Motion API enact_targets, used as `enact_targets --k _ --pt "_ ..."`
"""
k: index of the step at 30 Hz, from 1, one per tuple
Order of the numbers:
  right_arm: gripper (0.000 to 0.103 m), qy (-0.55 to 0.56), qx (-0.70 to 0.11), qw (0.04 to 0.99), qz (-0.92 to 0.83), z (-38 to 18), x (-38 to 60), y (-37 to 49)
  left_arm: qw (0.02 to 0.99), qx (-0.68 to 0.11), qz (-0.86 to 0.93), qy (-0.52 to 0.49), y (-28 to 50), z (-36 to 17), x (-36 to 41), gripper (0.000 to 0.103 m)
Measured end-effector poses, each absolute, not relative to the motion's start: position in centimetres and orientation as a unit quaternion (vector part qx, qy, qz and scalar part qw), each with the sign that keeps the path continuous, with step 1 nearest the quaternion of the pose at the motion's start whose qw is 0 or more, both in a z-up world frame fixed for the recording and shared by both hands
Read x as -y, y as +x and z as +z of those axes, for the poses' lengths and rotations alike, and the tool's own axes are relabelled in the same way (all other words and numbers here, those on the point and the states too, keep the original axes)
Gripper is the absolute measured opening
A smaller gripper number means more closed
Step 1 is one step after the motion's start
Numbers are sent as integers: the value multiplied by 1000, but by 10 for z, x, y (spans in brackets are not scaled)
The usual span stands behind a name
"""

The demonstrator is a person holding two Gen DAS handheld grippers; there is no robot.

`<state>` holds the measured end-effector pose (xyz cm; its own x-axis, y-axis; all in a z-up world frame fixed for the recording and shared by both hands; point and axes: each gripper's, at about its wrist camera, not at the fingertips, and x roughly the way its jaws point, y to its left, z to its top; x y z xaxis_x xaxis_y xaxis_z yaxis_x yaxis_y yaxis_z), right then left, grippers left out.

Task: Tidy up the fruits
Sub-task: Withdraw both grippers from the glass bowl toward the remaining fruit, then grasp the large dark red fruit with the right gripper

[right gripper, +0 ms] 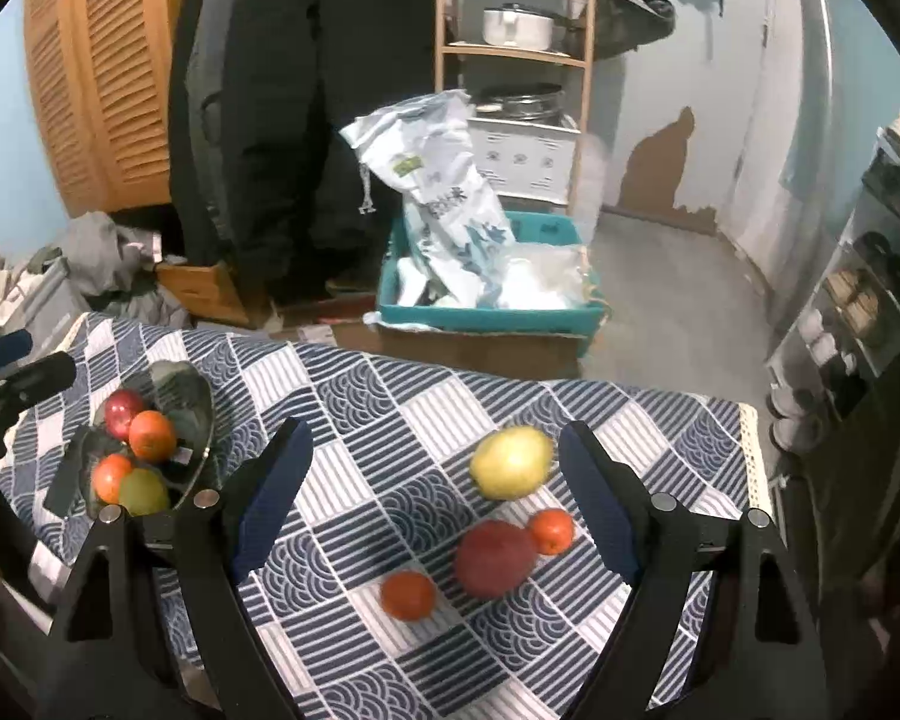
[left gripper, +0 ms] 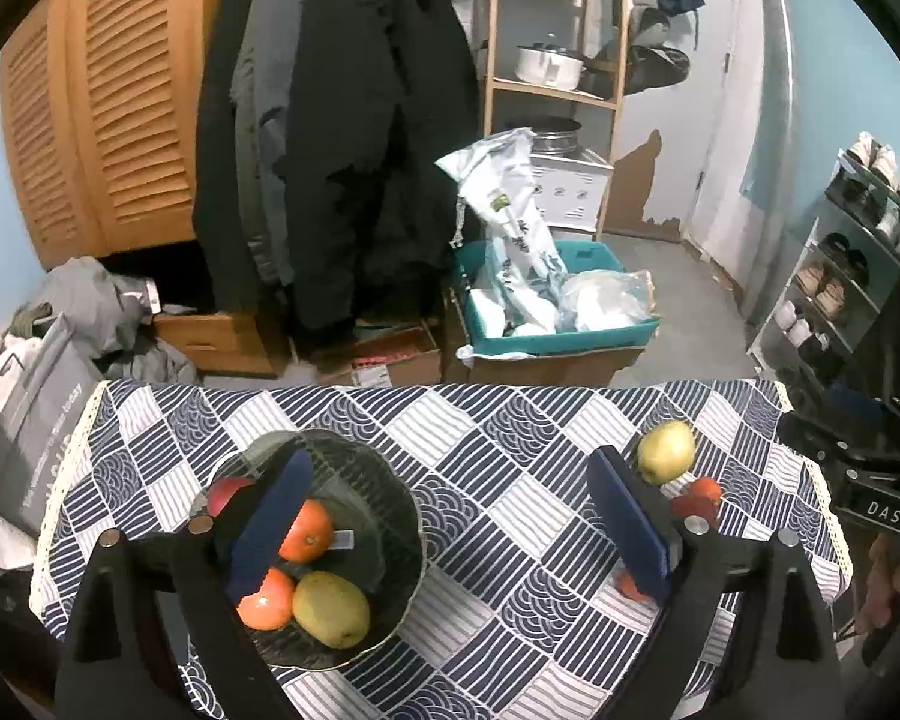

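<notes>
A dark glass bowl (left gripper: 384,516) sits on the left of the table and holds two oranges (left gripper: 307,531), a yellow-green pear (left gripper: 331,609) and a red apple (left gripper: 227,493). It also shows in the right wrist view (right gripper: 189,399). My left gripper (left gripper: 450,522) is open and empty above the bowl's right side. On the right of the table lie a yellow-green pear (right gripper: 512,462), a red apple (right gripper: 494,558) and two oranges (right gripper: 408,595) (right gripper: 552,531). My right gripper (right gripper: 435,507) is open and empty above these loose fruits.
The table wears a blue and white patterned cloth (right gripper: 378,420) with lace edges. Behind it stand a teal box with bags (right gripper: 486,306), hanging dark coats (left gripper: 342,138), a wooden shelf (left gripper: 552,84) and a shoe rack (left gripper: 840,276) at right.
</notes>
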<state>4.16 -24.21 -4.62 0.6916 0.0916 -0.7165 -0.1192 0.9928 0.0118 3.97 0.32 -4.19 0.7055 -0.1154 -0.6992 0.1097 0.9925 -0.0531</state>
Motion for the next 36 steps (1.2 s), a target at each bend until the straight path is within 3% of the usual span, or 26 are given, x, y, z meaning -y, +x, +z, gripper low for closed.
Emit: enact_targets --k 18,36 --pt "84 5 -414 910 16 -70 298 30 910 -402 -93 35 47 -63 58 95" --pt "84 6 -509 860 19 -159 295 55 881 -456 -101 74 72 -137 91 95"
